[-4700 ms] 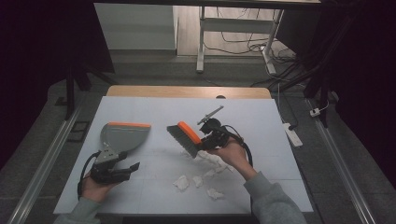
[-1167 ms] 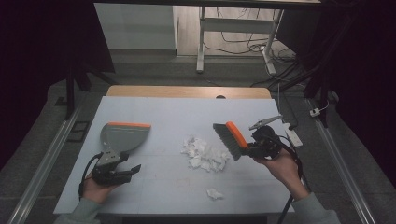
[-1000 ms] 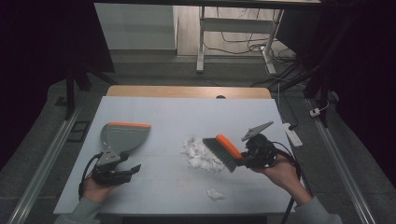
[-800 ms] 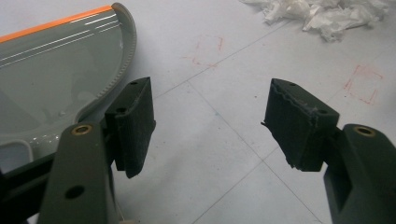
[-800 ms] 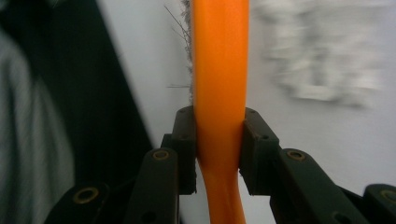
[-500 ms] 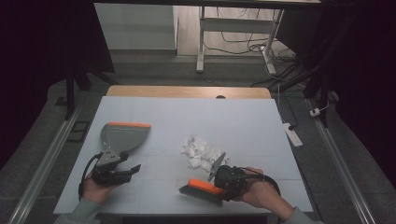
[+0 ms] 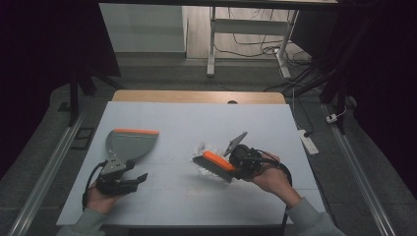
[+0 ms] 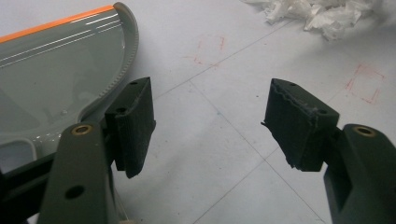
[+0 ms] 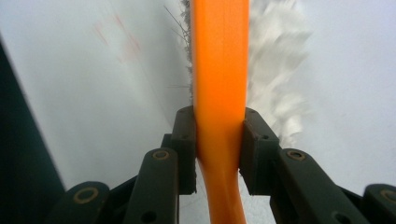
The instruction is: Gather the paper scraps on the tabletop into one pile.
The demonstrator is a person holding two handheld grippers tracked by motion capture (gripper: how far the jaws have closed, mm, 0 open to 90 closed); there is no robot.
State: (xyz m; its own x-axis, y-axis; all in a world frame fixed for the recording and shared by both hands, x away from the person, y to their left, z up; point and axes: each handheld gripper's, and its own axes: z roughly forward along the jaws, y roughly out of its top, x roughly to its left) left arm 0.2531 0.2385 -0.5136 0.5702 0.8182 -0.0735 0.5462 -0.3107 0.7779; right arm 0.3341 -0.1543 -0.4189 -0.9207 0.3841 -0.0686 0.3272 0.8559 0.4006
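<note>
A brush [image 7: 214, 163] with an orange back and pale bristles lies across the near side of a pile of white paper scraps [image 7: 202, 149] at the table's middle. My right gripper [image 7: 235, 164] is shut on its orange handle [image 9: 219, 70], and the scraps [image 9: 275, 84] sit blurred just past the bristles. A grey dustpan [image 7: 132, 142] with an orange lip lies at the left. My left gripper [image 7: 129, 181] rests just in front of the pan's handle end. Its jaws stand open over bare table [image 8: 210, 121], with the dustpan [image 8: 56, 79] beside the left jaw and the scraps [image 8: 327, 14] farther off.
The white table top [image 7: 177, 123] reaches a wooden strip at the back edge. Faint red marks [image 8: 369, 81] are drawn on the surface. A power strip [image 7: 308, 140] lies on the floor past the right edge, with a desk frame and cables behind.
The right hand swung the brush from the right of the pile round to the table's front, then pushed it away from the person up against the scraps. The left gripper stayed put.
</note>
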